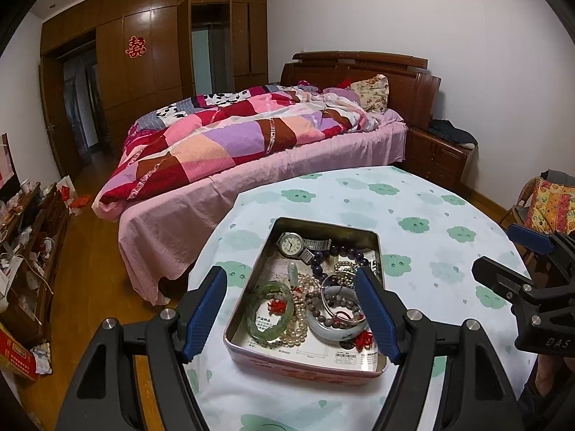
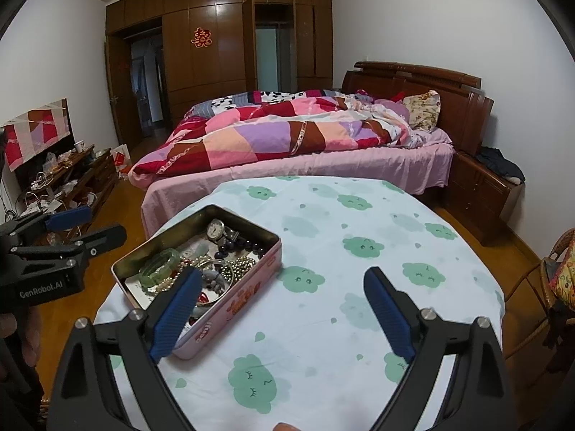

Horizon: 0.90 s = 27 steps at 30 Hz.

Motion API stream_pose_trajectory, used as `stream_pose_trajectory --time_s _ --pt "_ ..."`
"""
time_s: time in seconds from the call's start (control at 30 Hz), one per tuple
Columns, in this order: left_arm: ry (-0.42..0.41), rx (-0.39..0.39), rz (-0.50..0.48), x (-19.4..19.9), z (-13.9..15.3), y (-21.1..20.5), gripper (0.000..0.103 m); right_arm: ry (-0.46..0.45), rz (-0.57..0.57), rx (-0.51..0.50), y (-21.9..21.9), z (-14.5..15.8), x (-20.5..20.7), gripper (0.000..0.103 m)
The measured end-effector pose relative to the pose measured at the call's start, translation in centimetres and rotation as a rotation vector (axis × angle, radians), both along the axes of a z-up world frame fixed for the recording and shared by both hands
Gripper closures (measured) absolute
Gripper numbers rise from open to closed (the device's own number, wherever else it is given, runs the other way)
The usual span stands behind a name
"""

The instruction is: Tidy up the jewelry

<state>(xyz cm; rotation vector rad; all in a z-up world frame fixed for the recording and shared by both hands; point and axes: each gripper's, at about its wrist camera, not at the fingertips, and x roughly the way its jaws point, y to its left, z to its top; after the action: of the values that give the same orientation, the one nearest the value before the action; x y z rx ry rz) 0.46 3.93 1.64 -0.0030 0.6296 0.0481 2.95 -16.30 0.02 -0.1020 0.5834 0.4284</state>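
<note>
A pink tin (image 1: 323, 224) stands open on the round table (image 1: 413, 215), lined with printed paper. In it lie a wristwatch (image 1: 291, 243), a green jade bangle (image 1: 271, 310), a pale bangle (image 1: 334, 327), a pearl string (image 1: 298, 323) and a dark bead bracelet (image 1: 337, 256). My left gripper (image 1: 291, 309) hangs open just short of the tin and holds nothing. My right gripper (image 2: 284, 305) is open over bare cloth to the right of the tin (image 2: 233, 305), also empty. Each gripper shows in the other's view: the right gripper (image 1: 503, 255) and the left gripper (image 2: 97, 224).
The table cloth (image 2: 341, 251) is white with green cloud prints. Behind the table is a bed (image 1: 251, 143) with a patchwork quilt, and a nightstand (image 1: 438, 151). A cluttered low cabinet (image 2: 72, 176) stands at the left and a wicker chair (image 2: 553, 273) at the right.
</note>
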Motion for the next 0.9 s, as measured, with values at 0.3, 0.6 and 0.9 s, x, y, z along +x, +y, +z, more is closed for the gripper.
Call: stream_pose_trajectory --time_s 0.3,0.6,0.9 --pt "0.001 -0.014 -0.027 -0.12 -0.01 -0.23 0.029 -0.002 -0.002 0.003 -0.17 0.0 0.06 0.01" --pt "0.006 -0.031 -0.034 -0.09 -0.06 -0.13 0.029 -0.002 0.005 -0.006 -0.48 -0.14 0.15 0.009" --pt "0.015 0.012 -0.002 0.3 -0.49 -0.23 0.02 -0.002 0.007 -0.013 -0.37 -0.21 0.05 0.009"
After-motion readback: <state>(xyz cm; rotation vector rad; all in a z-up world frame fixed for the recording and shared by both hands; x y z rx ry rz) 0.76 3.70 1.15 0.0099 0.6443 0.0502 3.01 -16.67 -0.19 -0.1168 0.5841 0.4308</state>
